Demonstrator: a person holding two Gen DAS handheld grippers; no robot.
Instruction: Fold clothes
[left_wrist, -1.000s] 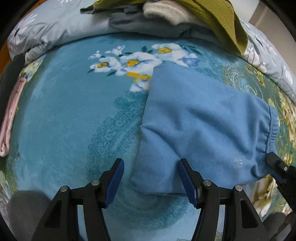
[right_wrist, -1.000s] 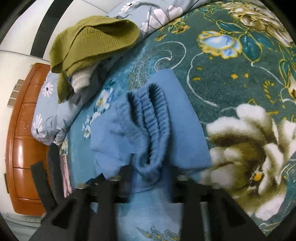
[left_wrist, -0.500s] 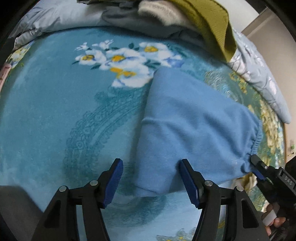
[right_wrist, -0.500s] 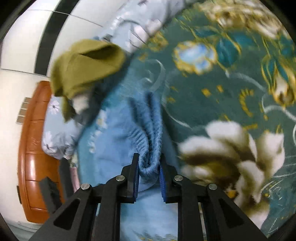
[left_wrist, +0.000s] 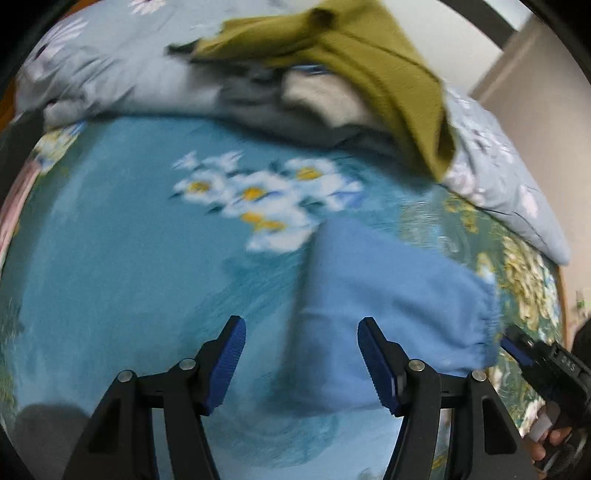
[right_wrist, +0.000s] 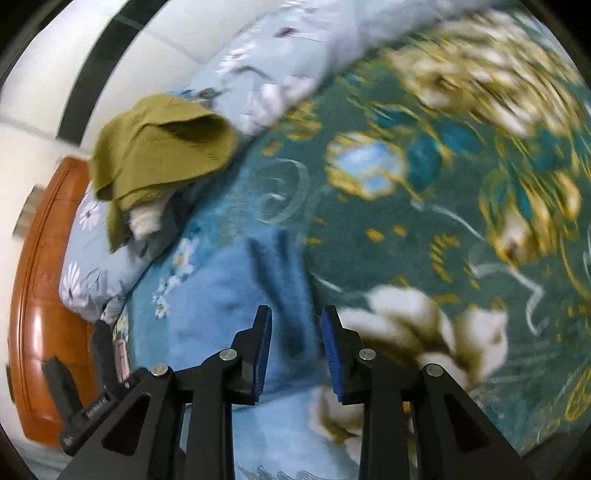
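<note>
Folded blue sweatpants (left_wrist: 384, 306) lie on the floral blanket (left_wrist: 122, 266). My left gripper (left_wrist: 301, 354) is open, its fingers astride the near left corner of the pants, above the cloth. In the right wrist view the pants (right_wrist: 221, 299) show with the ribbed waistband between the fingers of my right gripper (right_wrist: 295, 347). Its jaws stand partly apart around the waistband; the blur hides whether they pinch it. The right gripper also shows in the left wrist view (left_wrist: 517, 350) at the elastic edge.
A pile of clothes topped by an olive knit (left_wrist: 369, 59) lies on a grey-blue floral quilt (left_wrist: 509, 206) at the back. The olive knit (right_wrist: 159, 151) also shows in the right wrist view, next to a wooden headboard (right_wrist: 40, 280). A pink item (left_wrist: 11, 206) lies at the left.
My right gripper's jaws have spread from a tight pinch on the waistband, and both views have pulled back. The left gripper stays open and has lifted a little.
</note>
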